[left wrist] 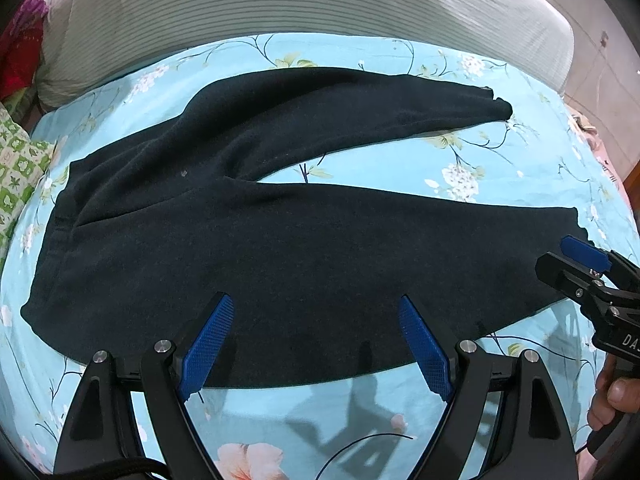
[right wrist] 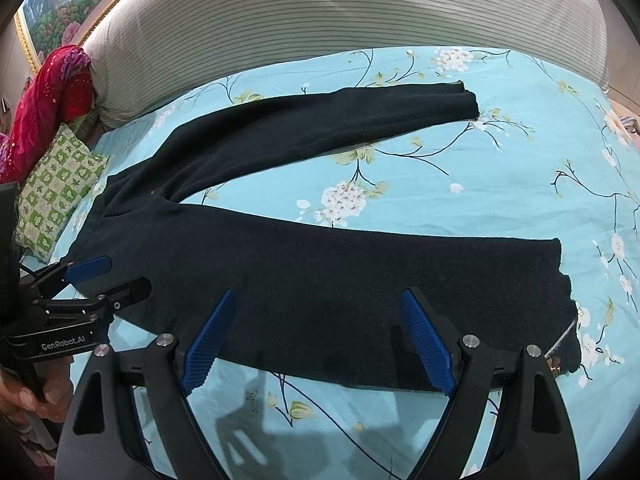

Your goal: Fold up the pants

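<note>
At the far left a red cloth (right wrist: 52,96) hung beside a green-checked pillow (right wrist: 60,196), and a striped grey headboard cushion (right wrist: 320,12) ran along the back of the bed. The dark pants (left wrist: 280,248) lay spread flat on the bed's blue floral sheet (right wrist: 500,184), waistband toward the left near the pillow, the two legs reaching rightward and parted in a V with sheet showing between them. The farther leg ended near the headboard side; the nearer leg lay along the front edge of the bed.

The left tool (left wrist: 316,340) hung over the near edge of the nearer leg, not far from the waist end, its blue pads (left wrist: 208,340) spread wide with nothing between them. In the right wrist view it showed at the left edge (right wrist: 106,276), beside the waistband, fingers apart there too.

The right tool (right wrist: 320,340) hovered farther right over the same leg toward the hem, its pads (right wrist: 426,340) likewise spread and empty. From the left wrist view it appeared at the right edge (left wrist: 568,262), just at the cuff of the nearer leg, with part of the person's right hand (left wrist: 618,400) on its handle.
</note>
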`<state>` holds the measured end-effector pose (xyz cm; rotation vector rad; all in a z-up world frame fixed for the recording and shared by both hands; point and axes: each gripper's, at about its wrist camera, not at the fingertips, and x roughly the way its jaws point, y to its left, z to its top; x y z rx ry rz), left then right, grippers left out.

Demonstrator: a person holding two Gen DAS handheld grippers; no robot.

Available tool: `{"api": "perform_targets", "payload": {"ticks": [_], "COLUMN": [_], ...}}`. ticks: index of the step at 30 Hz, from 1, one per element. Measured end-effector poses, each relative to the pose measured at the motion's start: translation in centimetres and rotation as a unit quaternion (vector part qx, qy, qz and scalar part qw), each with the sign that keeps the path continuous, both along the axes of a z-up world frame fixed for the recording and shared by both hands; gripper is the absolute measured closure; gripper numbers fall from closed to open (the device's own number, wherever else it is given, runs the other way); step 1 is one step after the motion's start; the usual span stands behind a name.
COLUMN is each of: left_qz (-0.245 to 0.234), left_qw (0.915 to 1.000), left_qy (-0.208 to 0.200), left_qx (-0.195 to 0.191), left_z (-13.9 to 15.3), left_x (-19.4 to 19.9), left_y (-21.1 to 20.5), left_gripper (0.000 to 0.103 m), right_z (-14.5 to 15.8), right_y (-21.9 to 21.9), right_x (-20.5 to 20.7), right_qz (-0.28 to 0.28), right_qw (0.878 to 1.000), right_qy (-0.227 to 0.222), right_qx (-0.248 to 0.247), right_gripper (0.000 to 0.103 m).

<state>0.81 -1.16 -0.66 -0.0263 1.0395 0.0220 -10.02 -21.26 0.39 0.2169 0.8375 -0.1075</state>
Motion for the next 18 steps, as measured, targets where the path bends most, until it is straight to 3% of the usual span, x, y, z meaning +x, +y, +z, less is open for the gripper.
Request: {"api": "perform_targets", "payload": {"ticks": [11, 18], "left_qz": [-0.016, -0.027], "left_qw": [0.9998, 0.9996], "left_qy": [0.002, 0.006], "left_qx": [-0.009, -0.01], "left_z": [0.12, 0.21], "left_x": [-0.04, -0.13], "left_y": [0.12, 0.42], "left_gripper": [0.018, 0.018], "right_z": [0.02, 0.05], "right_y": [-0.49, -0.52], "right_x": [-0.15, -0.1], "right_qz": [-0.008, -0.015], "right_qw": [1.0, 1.0], "right_qy": [-0.008, 0.021], "right_qx": [-0.004, -0.004], "right_gripper": [0.018, 0.018]}}
